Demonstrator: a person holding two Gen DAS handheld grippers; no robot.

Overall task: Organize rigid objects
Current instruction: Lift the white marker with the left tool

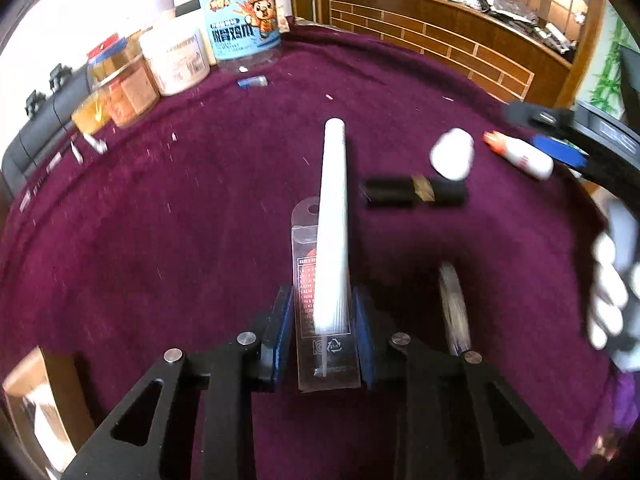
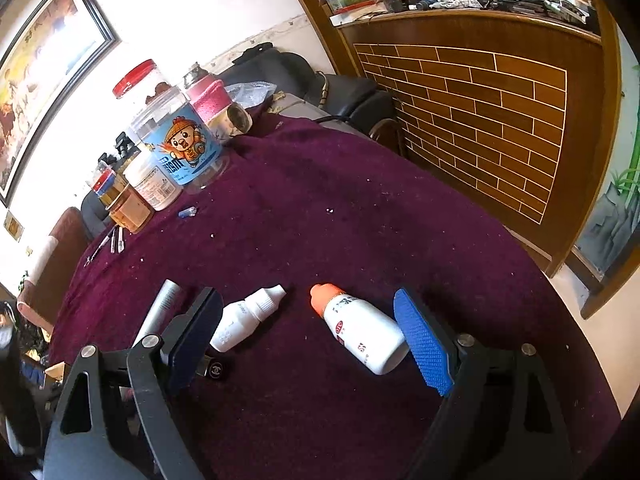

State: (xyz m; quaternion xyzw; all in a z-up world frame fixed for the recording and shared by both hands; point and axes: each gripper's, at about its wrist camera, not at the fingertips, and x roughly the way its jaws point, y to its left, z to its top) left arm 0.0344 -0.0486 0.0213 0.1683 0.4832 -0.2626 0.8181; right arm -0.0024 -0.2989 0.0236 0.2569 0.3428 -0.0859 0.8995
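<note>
Through my left wrist camera, my left hand-held gripper [image 1: 322, 354] is pinching a clear flat plastic package [image 1: 324, 312] with a long white stick [image 1: 331, 216] inside it; the blue pads [image 1: 280, 332] press on both of its sides. The package lies on the counter covered in dark purple cloth [image 1: 180, 200], pointing away from me. Taking that package as my landmark: just to its right lies a silvery tube [image 1: 454, 308], blurred; further right and beyond it a black lipstick tube with a gold band [image 1: 416, 192]; touching the lipstick's far end a small white dropper bottle [image 1: 452, 154]; further right again a white bottle with an orange cap [image 1: 520, 156]. Far beyond the package, at the left, stand a clear jar with a blue cartoon label [image 1: 244, 28] and a white tub [image 1: 176, 58]. Only this view shows the package and stick. At the right edge I see my other hand in a white glove [image 1: 612, 300].

Through my right wrist camera, my right hand-held gripper [image 2: 308, 344] is spread wide and holds nothing. The white bottle with the orange cap [image 2: 360, 328] lies between its fingers, touching or nearly touching the blue right pad [image 2: 424, 344]. The dropper bottle [image 2: 244, 318] lies by the left finger, the silvery tube [image 2: 160, 312] beyond that finger. Only this view shows a framed picture [image 2: 44, 80] on the wall.
</note>
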